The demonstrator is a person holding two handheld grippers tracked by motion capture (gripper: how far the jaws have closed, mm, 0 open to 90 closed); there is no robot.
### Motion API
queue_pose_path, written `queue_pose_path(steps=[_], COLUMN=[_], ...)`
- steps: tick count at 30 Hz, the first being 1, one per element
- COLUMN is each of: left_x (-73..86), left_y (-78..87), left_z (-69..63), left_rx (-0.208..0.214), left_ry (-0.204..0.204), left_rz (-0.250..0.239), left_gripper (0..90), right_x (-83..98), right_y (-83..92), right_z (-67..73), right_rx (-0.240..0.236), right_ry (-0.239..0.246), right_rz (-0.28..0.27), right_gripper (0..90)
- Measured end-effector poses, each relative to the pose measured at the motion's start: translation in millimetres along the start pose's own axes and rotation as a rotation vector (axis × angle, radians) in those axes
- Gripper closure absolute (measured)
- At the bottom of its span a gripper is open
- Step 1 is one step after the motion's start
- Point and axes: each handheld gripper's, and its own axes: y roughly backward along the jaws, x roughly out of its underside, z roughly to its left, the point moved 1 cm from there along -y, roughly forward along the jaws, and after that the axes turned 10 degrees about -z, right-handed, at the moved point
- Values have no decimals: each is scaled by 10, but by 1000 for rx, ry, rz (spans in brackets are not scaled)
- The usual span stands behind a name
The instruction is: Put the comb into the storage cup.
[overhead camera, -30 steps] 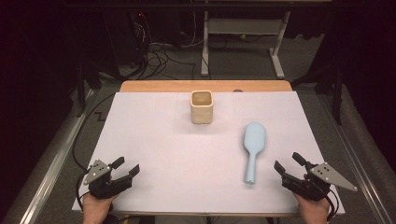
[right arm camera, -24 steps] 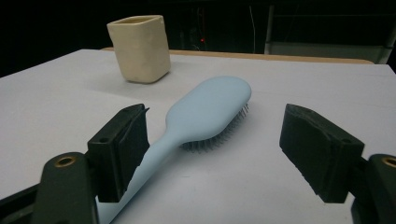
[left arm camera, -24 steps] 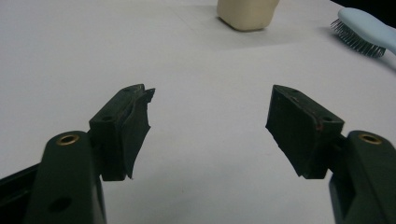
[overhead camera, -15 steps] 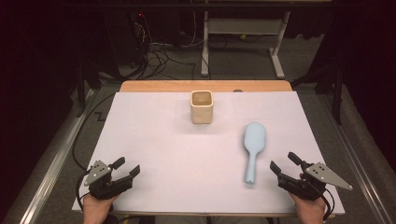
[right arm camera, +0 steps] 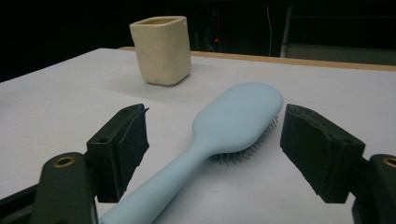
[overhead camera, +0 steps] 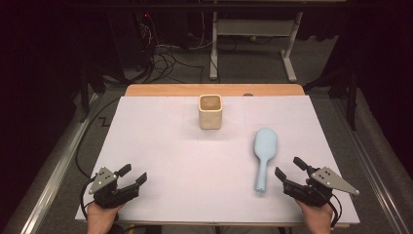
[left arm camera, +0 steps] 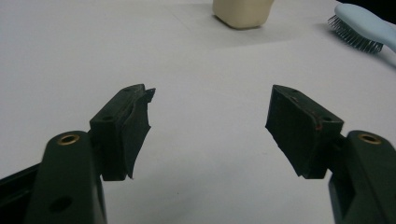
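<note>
Pale blue plastic makes up the single hairbrush (overhead camera: 264,155), which lies flat on the white-covered worktop (overhead camera: 160,141) with its bristles down. Its long axis runs nearly straight toward and away from the person: the oval head points toward the far edge, tilted slightly to the right, and the handle end points back to the near edge. One cream square cup (overhead camera: 210,111) stands upright, and the hairbrush lies to the right of that cup and nearer the person, well apart from it. There are two tools. The right tool (overhead camera: 291,171) sits just beside the handle end of the hairbrush, farther right of the cup, with its jaws spread apart and nothing pressed between them; in the right gripper view the hairbrush (right arm camera: 219,135) runs up between the open jaws without either pad touching it, and the cup (right arm camera: 161,44) stands beyond. The left tool (overhead camera: 132,174) rests at the near edge, left of the cup and far nearer the person, its jaws also apart over bare worktop, with the cup (left arm camera: 243,11) and hairbrush (left arm camera: 362,28) well ahead of it.
</note>
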Motion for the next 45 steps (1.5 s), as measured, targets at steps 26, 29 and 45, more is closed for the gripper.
queue_pose_path(steps=[26,29,45], left_x=[-6,-6,-10], left_y=[-16,-11,-22], left_z=[11,11,11], left_rx=[12,14,18], left_ry=[11,10,8], left_rz=[-2,-4,-3], left_gripper=[304,305,305], right_x=[-21,-7,-76], right_y=[-254,-282,-425], right_z=[168,195,358], right_rx=[-60,-75,-116], right_ry=[1,-6,21], right_rz=[14,29,35], right_gripper=[236,237,243])
